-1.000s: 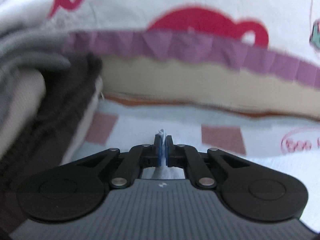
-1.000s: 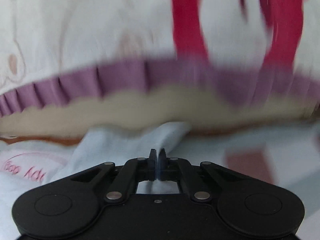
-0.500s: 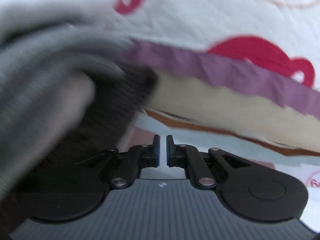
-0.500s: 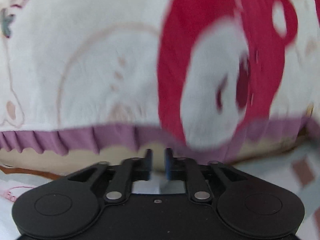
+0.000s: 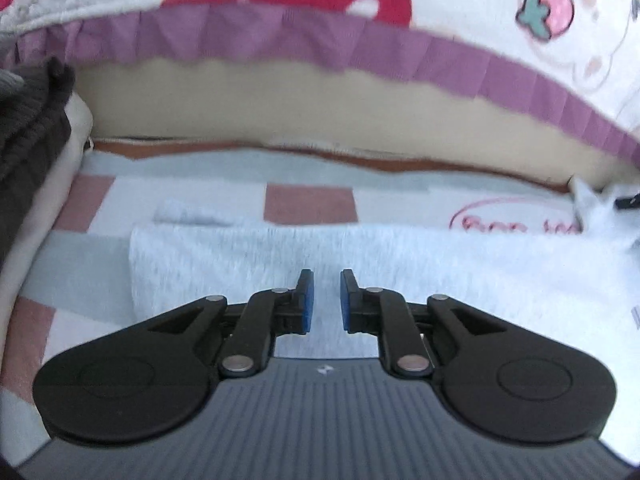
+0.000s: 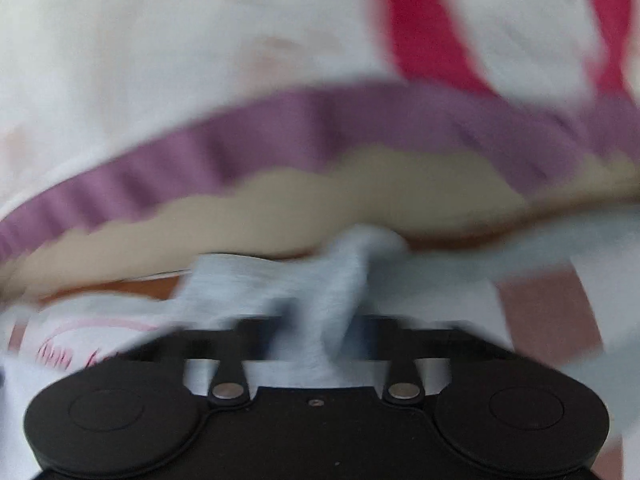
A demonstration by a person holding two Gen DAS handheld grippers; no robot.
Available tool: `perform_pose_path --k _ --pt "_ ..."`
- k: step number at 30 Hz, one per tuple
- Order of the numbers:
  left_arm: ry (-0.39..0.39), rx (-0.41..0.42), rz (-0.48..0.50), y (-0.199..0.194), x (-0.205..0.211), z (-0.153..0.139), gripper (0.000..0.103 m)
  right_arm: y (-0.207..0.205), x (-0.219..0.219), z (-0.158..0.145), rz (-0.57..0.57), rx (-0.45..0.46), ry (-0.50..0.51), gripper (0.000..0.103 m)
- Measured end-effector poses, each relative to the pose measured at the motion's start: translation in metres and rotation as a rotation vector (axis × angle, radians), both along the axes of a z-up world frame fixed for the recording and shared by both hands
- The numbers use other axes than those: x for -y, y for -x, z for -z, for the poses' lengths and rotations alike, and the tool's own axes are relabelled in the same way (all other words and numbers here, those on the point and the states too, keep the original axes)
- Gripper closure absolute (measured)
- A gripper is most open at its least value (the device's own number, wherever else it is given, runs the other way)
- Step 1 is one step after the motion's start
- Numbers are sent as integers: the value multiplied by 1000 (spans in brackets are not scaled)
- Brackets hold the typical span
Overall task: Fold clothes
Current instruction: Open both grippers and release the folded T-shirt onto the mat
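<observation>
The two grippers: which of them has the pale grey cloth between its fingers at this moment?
The right gripper: a fold of the pale grey cloth rises between its blurred fingers. The left gripper stands open, a bare gap between its blue pads, with the cloth lying flat beneath.

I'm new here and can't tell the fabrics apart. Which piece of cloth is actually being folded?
Find the white quilt with the purple ruffle at the back. Below it lies a checked sheet of pink and grey squares. The pale grey garment spread flat on that sheet is the one: plain, unlike the patterned bedding.
</observation>
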State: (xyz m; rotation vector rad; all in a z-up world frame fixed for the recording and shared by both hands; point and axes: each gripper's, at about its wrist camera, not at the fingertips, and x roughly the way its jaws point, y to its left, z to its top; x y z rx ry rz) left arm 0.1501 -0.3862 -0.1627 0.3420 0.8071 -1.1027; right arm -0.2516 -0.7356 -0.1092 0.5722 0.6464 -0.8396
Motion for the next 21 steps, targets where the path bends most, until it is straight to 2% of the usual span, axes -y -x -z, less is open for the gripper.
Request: perform_pose_path --k 2,3,5,9,11,13,14,15,17,20,21 --pt "1 -4 -8 -3 -1 2 90 4 -24 -22 -65 45 212 99" --pt "3 -5 -14 -4 -2 2 90 8 -31 -31 -61 66 276 99" --pt "0 6 -30 -6 -2 3 90 13 -34 -41 -30 46 337 99" --pt "-8 53 -28 -3 1 4 89 17 -23 -41 45 -116 372 96" --pt "-23 86 -18 1 4 4 89 28 -20 -43 111 -118 347 92" --pt "-40 116 -6 6 6 2 86 44 -20 -46 180 -86 299 80" --pt "-48 126 2 8 7 0 84 54 -24 -47 218 -69 248 68" --pt "-53 132 12 12 7 -2 81 66 -29 -48 252 -50 194 61" --pt "-52 131 38 24 6 -7 80 94 -50 -51 290 -13 82 60" --pt "-50 131 78 42 4 -16 79 135 -92 -60 229 -21 -76 58" --pt "-49 130 91 48 3 -18 77 152 -109 -66 197 -29 -106 53"
